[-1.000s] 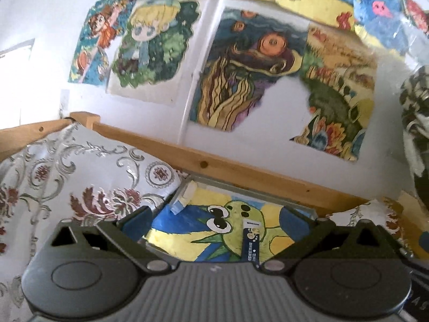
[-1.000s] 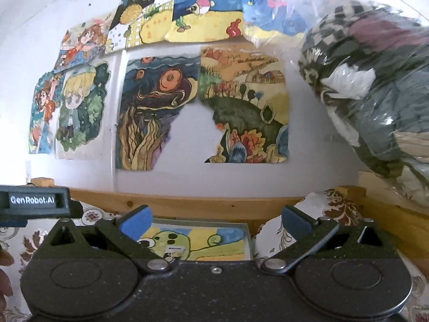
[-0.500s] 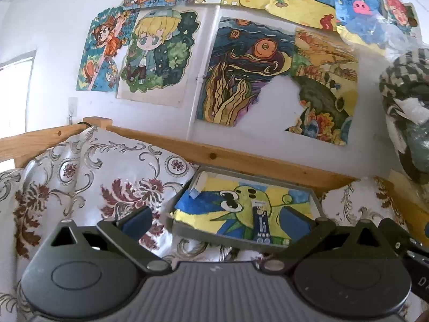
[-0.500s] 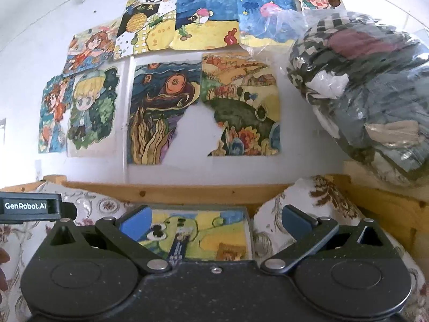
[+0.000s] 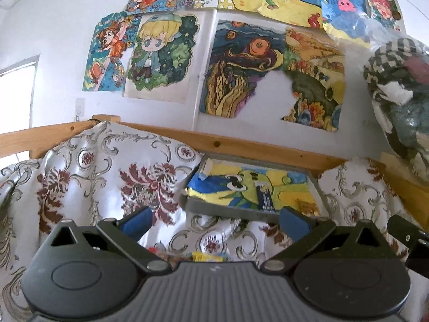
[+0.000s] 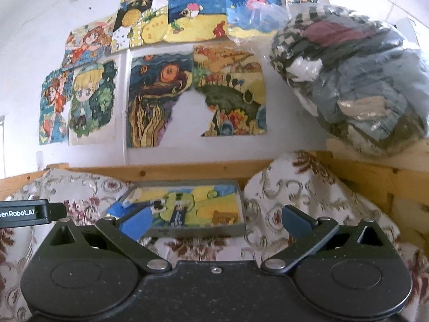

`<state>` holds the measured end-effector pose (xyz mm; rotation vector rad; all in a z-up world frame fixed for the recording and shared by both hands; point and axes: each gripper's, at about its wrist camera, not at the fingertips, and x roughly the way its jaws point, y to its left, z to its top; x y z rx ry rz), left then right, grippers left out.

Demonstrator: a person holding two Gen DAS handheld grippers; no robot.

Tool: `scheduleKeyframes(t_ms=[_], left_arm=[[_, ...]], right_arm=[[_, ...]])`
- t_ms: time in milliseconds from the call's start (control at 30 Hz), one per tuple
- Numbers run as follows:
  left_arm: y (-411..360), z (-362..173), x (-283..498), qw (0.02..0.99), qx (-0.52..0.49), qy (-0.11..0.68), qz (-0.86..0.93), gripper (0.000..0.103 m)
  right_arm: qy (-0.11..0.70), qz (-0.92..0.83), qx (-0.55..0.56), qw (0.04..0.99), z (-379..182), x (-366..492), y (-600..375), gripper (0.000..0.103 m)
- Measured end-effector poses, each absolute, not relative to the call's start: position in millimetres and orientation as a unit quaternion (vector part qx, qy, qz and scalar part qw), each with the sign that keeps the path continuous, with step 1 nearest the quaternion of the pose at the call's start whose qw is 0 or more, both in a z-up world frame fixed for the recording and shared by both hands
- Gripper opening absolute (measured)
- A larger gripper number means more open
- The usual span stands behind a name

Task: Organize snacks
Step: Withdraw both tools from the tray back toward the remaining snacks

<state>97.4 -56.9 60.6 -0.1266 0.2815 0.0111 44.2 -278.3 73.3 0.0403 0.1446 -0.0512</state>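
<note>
My left gripper (image 5: 213, 221) has its blue-padded jaws wide apart, nothing between them. My right gripper (image 6: 214, 221) is the same, jaws spread and empty. Both are aimed at a grey shallow rectangular tray (image 5: 228, 212) (image 6: 203, 230) whose floor is covered by a yellow, green and blue cartoon drawing. The tray sits on white fabric with dark red and grey floral scrollwork (image 5: 107, 177) (image 6: 295, 201), between two bulging humps of that fabric, and is tipped so its far edge is higher, backed against a light pine wooden rail (image 5: 241, 145) (image 6: 187, 171).

The task's thing: a slim dark blue snack stick packet with white print (image 5: 265, 196) (image 6: 177, 216) lies flat in the tray. Its long axis runs near-to-far, one short end toward the tray's near rim, the other toward the rail. In the left view it sits right of the tray's middle, near end close to the front rim; in the right view it sits left of middle, just past my left-side blue pad (image 6: 135, 222). Print is too small to read.

A small brownish item (image 5: 308, 205) (image 6: 224, 216) lies on the tray right of the packet, apart from it; can't tell what it is. Something yellow and red (image 5: 206, 256) peeks out low on the fabric just above my left gripper body, mostly hidden.

The white wall above holds colourful hand-painted paper drawings (image 5: 236, 67) (image 6: 161, 94). A clear plastic bag stuffed with checked and grey clothing (image 5: 402, 94) (image 6: 348, 80) sits at right. A black bar marked "GenRobot.AI" (image 6: 24, 212) shows at the left edge of the right view.
</note>
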Motion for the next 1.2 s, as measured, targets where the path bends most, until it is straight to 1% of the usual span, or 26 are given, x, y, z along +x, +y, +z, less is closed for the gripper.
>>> scheduleKeyframes(t_ms=[433,833,1200], left_arm=[[-38.8,22.0,56.2,0.981,-0.060,0.187,0.014,0.103],[-31.7,-0.4,59.1,0.970,-0.044,0.236,0.025,0.103],[-30.7,-11.4,62.6,0.963,-0.037,0.265,0.030,0.103]], right_arm=[[0.151,-0.021,0.005,0.988,49.8,20.6,-263.3,0.102],[0.230,-0.019,0.018,0.973,25.4,28.8,-261.0,0.102],[0.278,-0.025,0.020,0.960,12.8,41.2,-260.8,0.102]])
